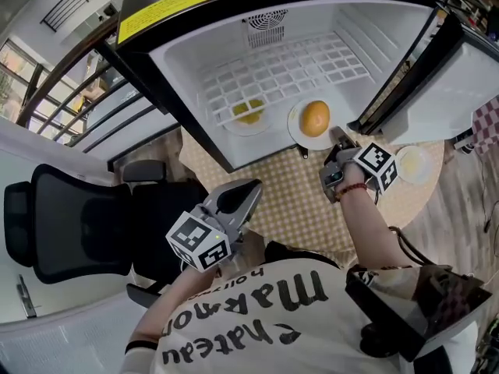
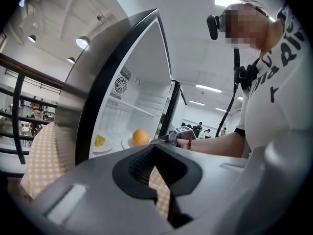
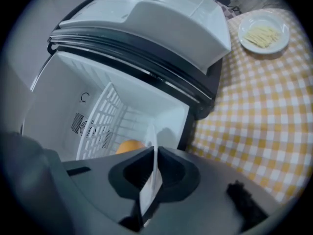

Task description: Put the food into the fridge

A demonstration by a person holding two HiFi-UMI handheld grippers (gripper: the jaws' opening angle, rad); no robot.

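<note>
**A:** Where's the orange (image 1: 315,118)?
**B:** On a white plate (image 1: 295,128) at the front edge of the open fridge (image 1: 195,68), just ahead of the right gripper (image 1: 341,141). The fingers are nearly closed and pinch the plate's rim. The right gripper view shows the rim edge-on between them.

**A:** Other food?
**B:** A plate of yellow food (image 1: 249,114) is inside, under the wire shelf (image 1: 312,65). It's left of the right fingers and near the white plate, not touching. A plate of pale strips (image 1: 412,164) is out on the yellow-checked counter (image 1: 288,201), just right of those fingers.

**A:** And the left gripper (image 1: 253,187)?
**B:** Well back from the fridge, nearer the person. Fingers together, only a slit between them, nothing held.
</note>
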